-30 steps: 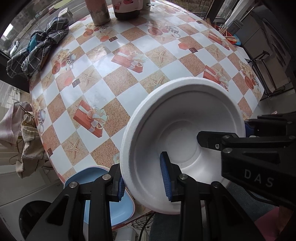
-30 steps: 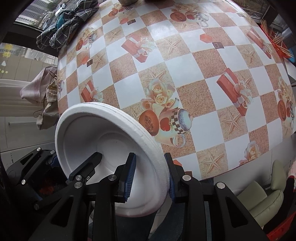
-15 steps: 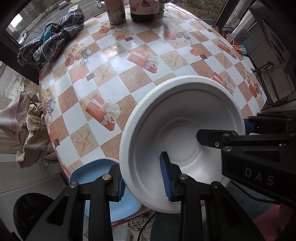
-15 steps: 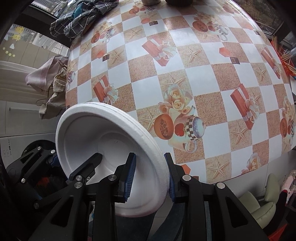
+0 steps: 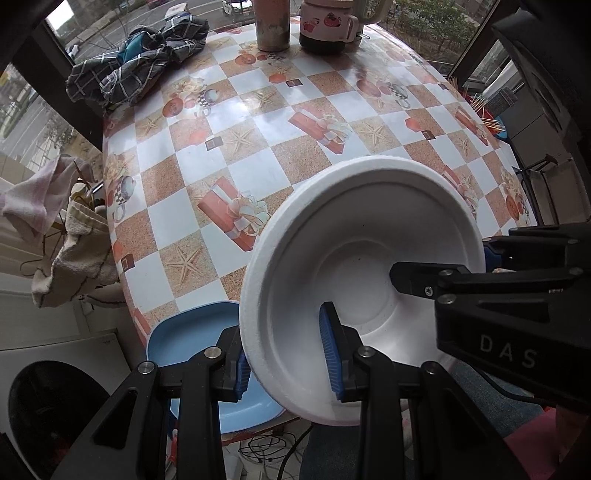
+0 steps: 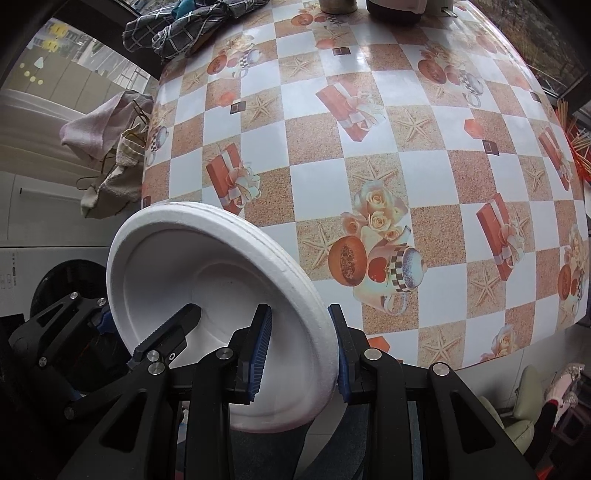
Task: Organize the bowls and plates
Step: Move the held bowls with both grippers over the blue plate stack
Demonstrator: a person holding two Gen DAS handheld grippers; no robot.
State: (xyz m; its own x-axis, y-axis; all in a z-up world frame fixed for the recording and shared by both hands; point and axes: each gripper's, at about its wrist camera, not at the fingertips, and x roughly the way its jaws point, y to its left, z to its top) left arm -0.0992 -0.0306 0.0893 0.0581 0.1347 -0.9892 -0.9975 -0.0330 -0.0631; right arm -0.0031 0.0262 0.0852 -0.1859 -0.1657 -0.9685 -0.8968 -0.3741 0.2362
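Note:
A stack of white foam bowls [image 5: 354,236] hangs in the air above the near edge of the round table [image 5: 258,122]. My left gripper [image 5: 286,352] is shut on its left rim. My right gripper [image 6: 299,347] is shut on its right rim; the stack also shows in the right wrist view [image 6: 192,258]. The right gripper's black fingers [image 5: 480,280] reach into the bowl from the right in the left wrist view. A blue plate [image 5: 184,332] lies at the table's near edge, below and left of the bowls, partly hidden by my left gripper.
A dark checked cloth [image 5: 136,62] lies at the table's far left. A metal cylinder [image 5: 271,26] and a decorated jug [image 5: 327,27] stand at the far edge. Rags [image 5: 66,240] hang left of the table. A washing machine [image 5: 44,406] stands below left.
Both grippers have pulled back and up from the table with the white bowls held between them; more of the table and the blue plate has come into view.

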